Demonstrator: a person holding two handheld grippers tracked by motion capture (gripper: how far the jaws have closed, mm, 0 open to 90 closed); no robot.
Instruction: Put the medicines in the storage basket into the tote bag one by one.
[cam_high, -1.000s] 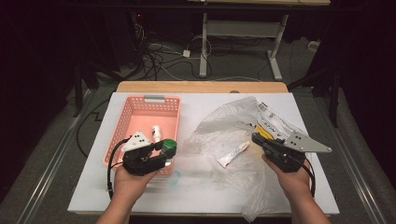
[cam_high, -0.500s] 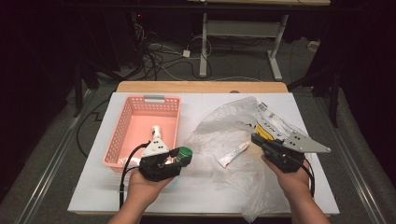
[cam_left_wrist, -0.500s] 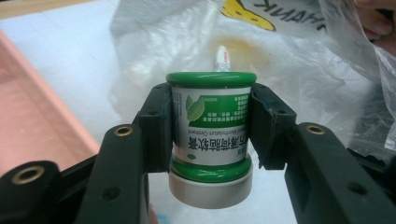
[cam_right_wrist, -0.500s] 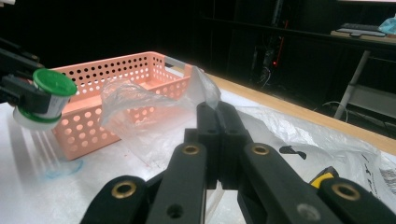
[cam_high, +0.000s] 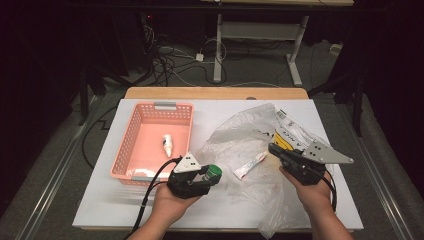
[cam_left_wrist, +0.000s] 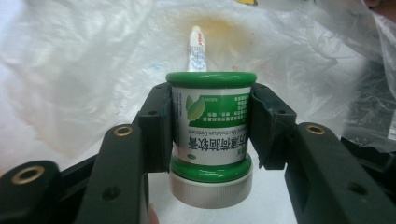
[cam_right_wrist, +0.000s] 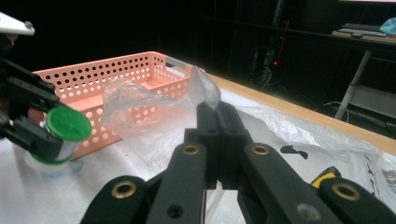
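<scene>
As seen in the high view, the pink basket (cam_high: 131, 145) lies left of centre. Just below its lower-right corner, the left tongs (cam_high: 209, 176) pinch the green-capped jar (cam_high: 213, 174), long axis pointing right toward the plastic bag (cam_high: 240, 140) and the tube (cam_high: 250, 165). At centre right, the right tongs (cam_high: 272, 148) are pressed together on the bag's film.

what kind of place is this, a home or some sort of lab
Probably a lab or recording workspace: a white-topped table in a dark room, loose cables on the floor behind it, and a metal desk frame beyond.
</scene>
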